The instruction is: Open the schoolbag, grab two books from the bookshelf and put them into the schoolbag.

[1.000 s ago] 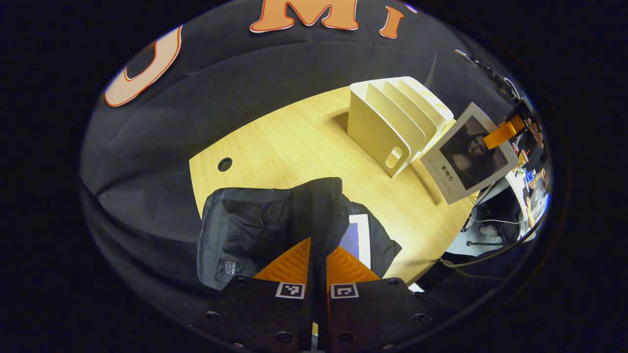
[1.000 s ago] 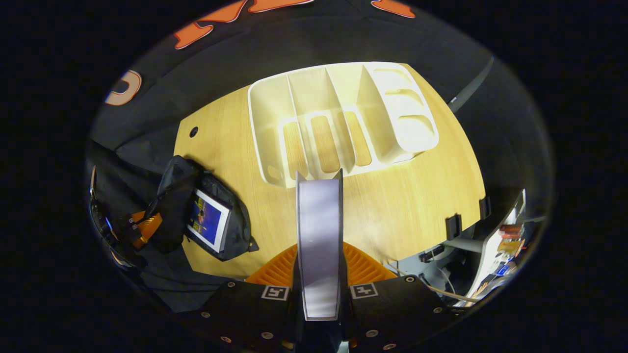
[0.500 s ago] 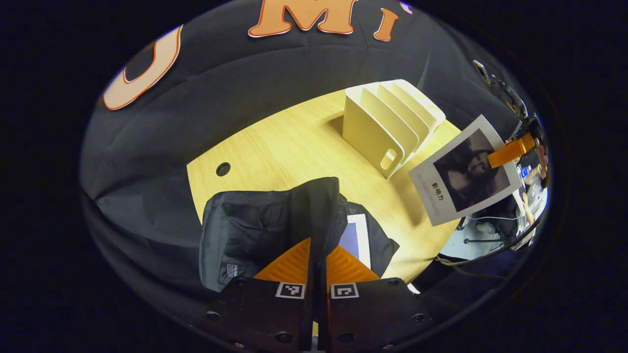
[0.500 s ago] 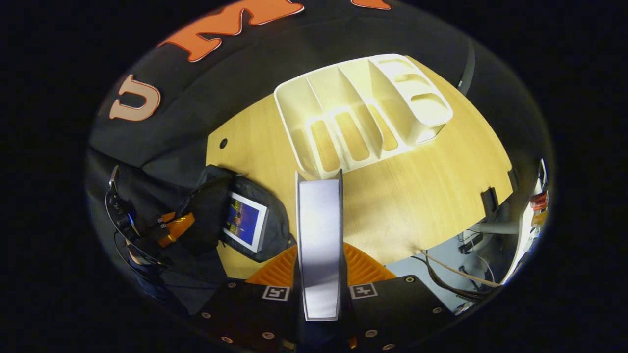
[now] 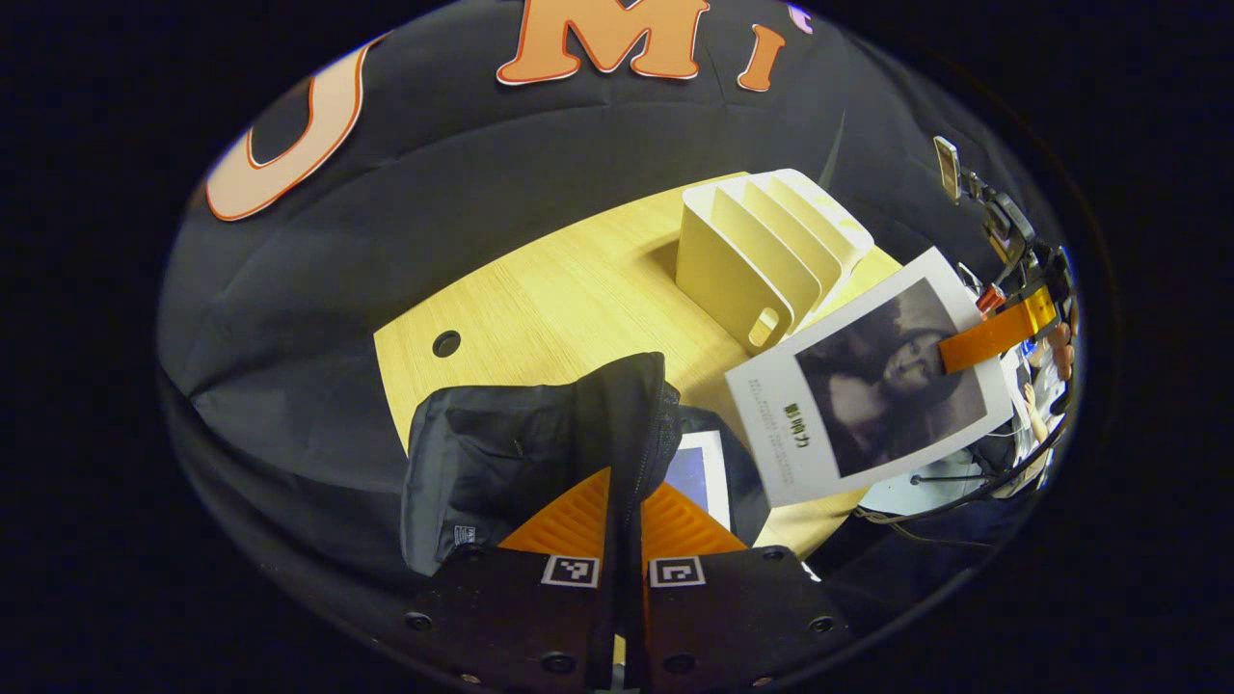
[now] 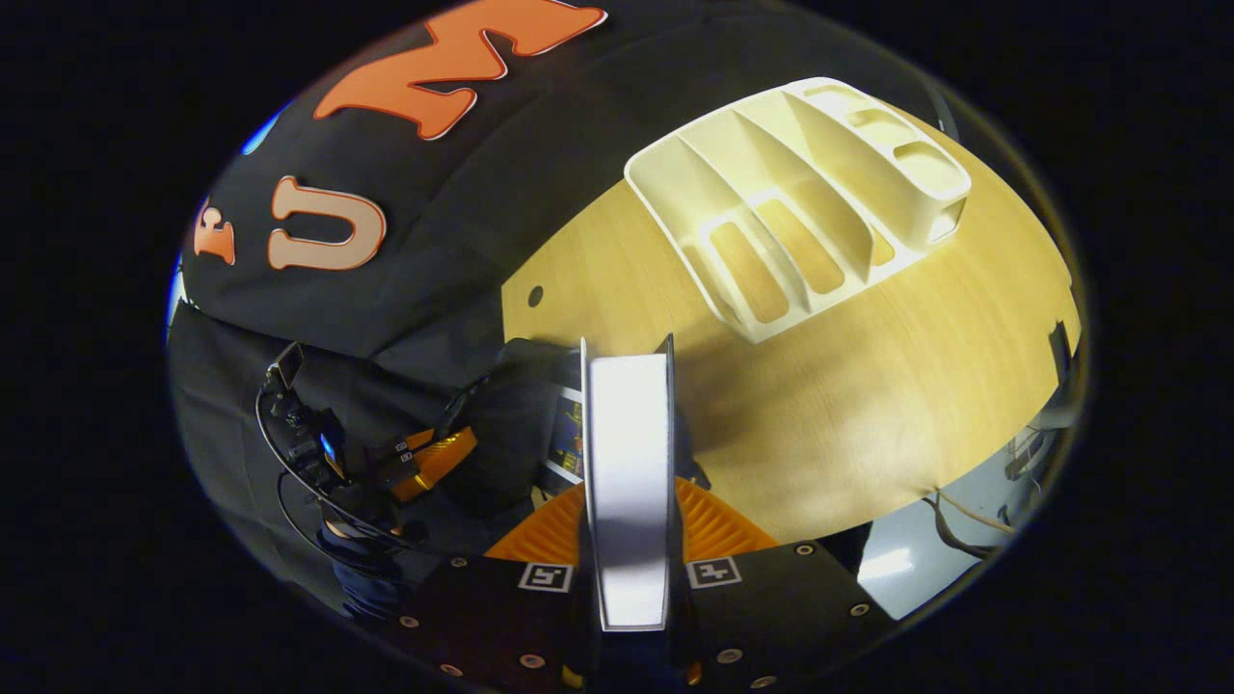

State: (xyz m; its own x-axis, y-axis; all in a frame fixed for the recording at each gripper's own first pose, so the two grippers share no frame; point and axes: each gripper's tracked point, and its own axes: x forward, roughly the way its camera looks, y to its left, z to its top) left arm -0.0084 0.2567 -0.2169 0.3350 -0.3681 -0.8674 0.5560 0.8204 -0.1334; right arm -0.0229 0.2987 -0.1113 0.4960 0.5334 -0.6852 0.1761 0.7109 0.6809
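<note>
- Left tool [image 5: 625, 501] clamped on black schoolbag [image 5: 540, 434] flap, first book [image 5: 696, 472] inside.
- Right tool [image 6: 629, 501] gripped second book [image 6: 629, 482] above wooden table [image 6: 868, 386].
- Cream bookshelf [image 6: 800, 183] farther back.

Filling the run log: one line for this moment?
left claw: holds schoolbag flap | right claw: grips second book | bookshelf: empty

I am working in a recording booth set up in a lab or office. Black cloth wall [image 5: 540, 164] hangs across the upper frame behind a light wooden bench [image 5: 578, 289]; loose cables [image 6: 950, 530] and equipment clutter [image 5: 1012, 241] show at right.
</note>
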